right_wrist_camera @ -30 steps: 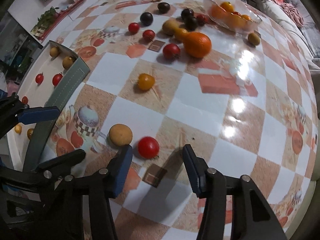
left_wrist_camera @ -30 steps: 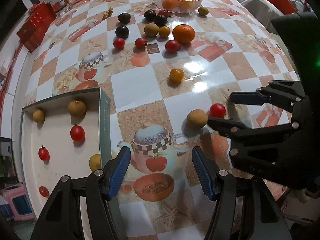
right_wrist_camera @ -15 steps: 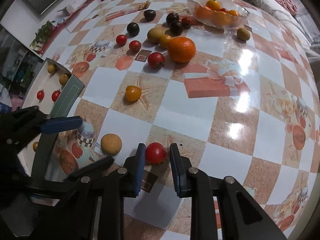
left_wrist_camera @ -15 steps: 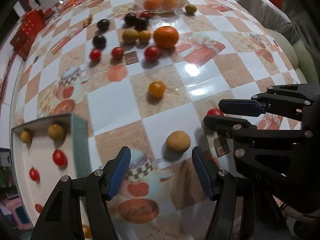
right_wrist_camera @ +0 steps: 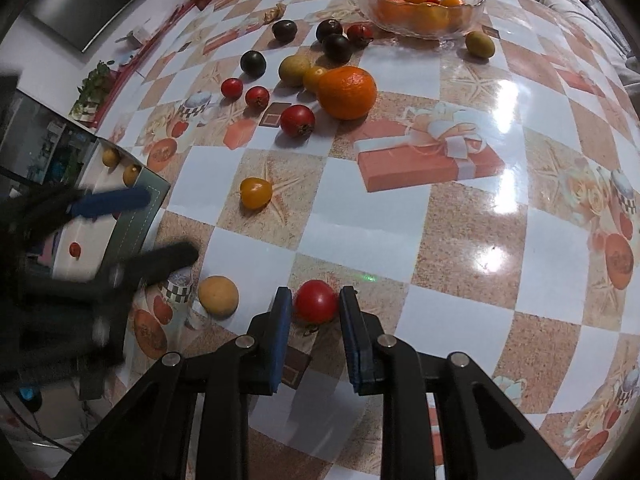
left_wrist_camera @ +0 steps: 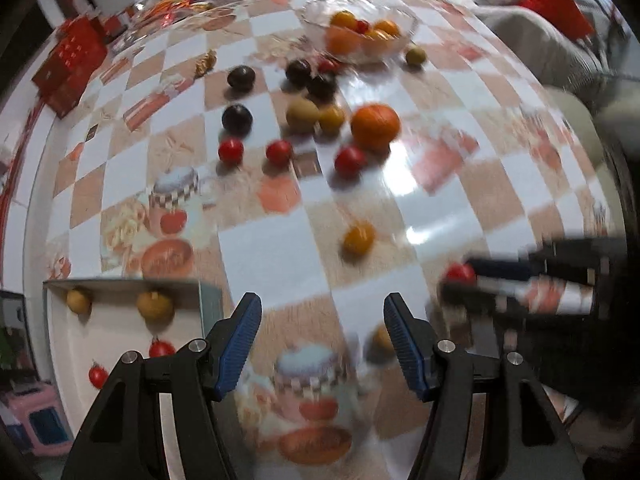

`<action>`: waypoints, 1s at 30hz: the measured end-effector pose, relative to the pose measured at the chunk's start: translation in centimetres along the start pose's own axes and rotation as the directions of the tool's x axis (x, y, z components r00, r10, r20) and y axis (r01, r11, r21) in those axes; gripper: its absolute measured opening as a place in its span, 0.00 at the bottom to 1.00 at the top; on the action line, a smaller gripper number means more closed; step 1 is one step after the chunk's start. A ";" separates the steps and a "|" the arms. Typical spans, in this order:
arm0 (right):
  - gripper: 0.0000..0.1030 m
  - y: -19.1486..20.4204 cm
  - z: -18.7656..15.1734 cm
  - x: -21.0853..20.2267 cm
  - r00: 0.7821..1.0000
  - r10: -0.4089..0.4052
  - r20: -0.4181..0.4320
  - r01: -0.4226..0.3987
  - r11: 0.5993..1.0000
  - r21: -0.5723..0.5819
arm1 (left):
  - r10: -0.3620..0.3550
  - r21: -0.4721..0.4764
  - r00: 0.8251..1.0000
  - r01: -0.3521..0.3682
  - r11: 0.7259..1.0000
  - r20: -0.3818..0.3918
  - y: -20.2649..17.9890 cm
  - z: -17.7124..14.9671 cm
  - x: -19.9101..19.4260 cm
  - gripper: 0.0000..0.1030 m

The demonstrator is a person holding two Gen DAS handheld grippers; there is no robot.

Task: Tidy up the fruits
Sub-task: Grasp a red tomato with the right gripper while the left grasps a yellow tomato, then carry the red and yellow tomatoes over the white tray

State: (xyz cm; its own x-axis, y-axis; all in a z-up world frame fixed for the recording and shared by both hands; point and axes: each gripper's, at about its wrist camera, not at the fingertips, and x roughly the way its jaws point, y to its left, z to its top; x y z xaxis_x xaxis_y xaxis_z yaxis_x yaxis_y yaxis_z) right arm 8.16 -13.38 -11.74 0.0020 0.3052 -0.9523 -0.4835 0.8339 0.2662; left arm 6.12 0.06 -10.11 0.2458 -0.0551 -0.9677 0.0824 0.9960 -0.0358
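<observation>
Left tool (left_wrist_camera: 322,336) gapes wide, empty, nothing between its pads; the tan round fruit (right_wrist_camera: 218,294) sits just ahead-right of it on the counter (right_wrist_camera: 460,240). The open box (left_wrist_camera: 120,320) with sorted fruits lies to its left. Right tool (right_wrist_camera: 314,320) is nearly closed around the red tomato (right_wrist_camera: 316,301), which sits right at its tips: left pad touching, right pad about touching, so we judge it gripped or nearly so. Round fruit, no long axis. Right tool owns this pick; box lies far left of it.

Bare tablecloth (right_wrist_camera: 460,240) rightward — tan fruit (right_wrist_camera: 218,294) close left
</observation>
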 end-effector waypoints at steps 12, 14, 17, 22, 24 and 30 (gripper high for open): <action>0.26 0.6 -0.2 0.1 1.000 -0.024 0.016 0.024 1.000 -0.017 | 0.019 0.010 0.999 -0.018 1.000 -0.044 -2.1 2.9 4.6 0.63; 0.26 0.9 -0.1 0.1 0.999 -0.031 0.019 0.031 0.999 -0.024 | 0.027 0.004 0.999 -0.027 1.000 -0.042 -2.3 3.0 4.7 0.63; 0.26 1.4 0.0 0.3 0.998 -0.052 0.017 0.053 0.998 -0.036 | 0.024 -0.004 0.999 -0.024 1.000 -0.038 -2.4 3.0 4.5 0.49; 0.20 1.0 0.0 0.1 0.999 -0.041 0.014 0.040 0.999 0.020 | 0.003 -0.002 0.999 -0.003 1.000 -0.040 -3.1 3.3 4.4 0.19; 0.20 0.3 -0.2 -0.5 1.000 -0.019 0.021 0.017 0.998 0.053 | -0.017 -0.018 0.999 0.016 1.000 -0.039 -2.8 2.9 3.9 0.19; 0.21 -1.2 -0.9 -2.2 0.999 0.025 0.040 -0.031 0.989 0.147 | -0.052 -0.052 0.999 0.051 0.997 -0.015 -1.6 1.5 1.5 0.19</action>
State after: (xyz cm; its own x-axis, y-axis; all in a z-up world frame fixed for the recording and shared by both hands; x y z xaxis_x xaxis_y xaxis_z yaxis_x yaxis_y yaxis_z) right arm 7.97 -15.50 -10.07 0.0245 0.3443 -0.9385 -0.3493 0.8826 0.3147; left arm 7.81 -1.76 -11.11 0.2271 -0.1057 -0.9681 0.0449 0.9942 -0.0980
